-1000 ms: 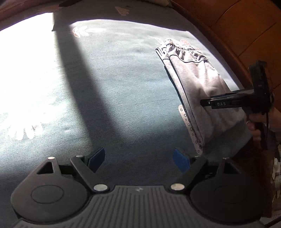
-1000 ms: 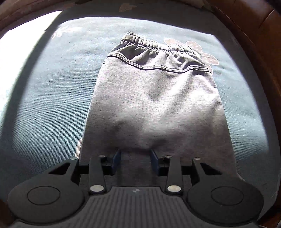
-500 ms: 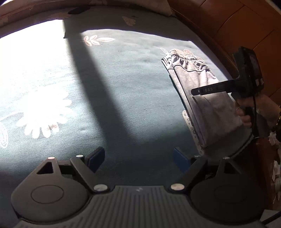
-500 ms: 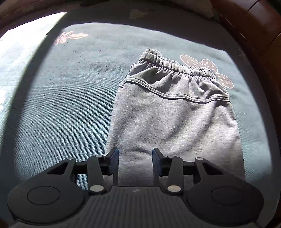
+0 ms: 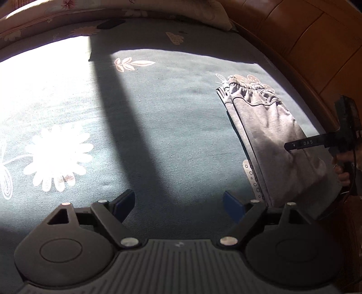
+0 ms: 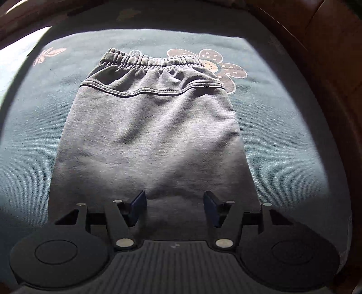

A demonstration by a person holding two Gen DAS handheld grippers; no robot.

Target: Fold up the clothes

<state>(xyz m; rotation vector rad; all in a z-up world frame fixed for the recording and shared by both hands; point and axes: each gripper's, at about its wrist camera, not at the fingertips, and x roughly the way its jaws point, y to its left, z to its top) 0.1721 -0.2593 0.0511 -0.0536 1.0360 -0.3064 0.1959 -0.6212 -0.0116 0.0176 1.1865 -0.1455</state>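
Note:
A folded grey garment (image 6: 149,135) with an elastic waistband (image 6: 149,60) at its far end lies flat on the teal bed cover (image 6: 282,140). My right gripper (image 6: 174,205) is open and empty, its blue pads over the garment's near edge. In the left wrist view the garment (image 5: 271,135) lies at the right, and the right gripper (image 5: 301,143) hangs over it, held by a hand. My left gripper (image 5: 178,203) is open and empty over bare bed cover, left of the garment.
A wooden bed frame (image 5: 305,45) runs along the right side, close to the garment. A pillow (image 5: 113,9) lies at the far end. A dark flat object (image 5: 110,23) rests near it. A bright sunlit patch (image 5: 45,113) covers the left of the bed.
The right gripper's jaws have opened wider and it has come back nearer the garment's near edge. The left gripper's view has tipped up, showing more of the far end of the bed.

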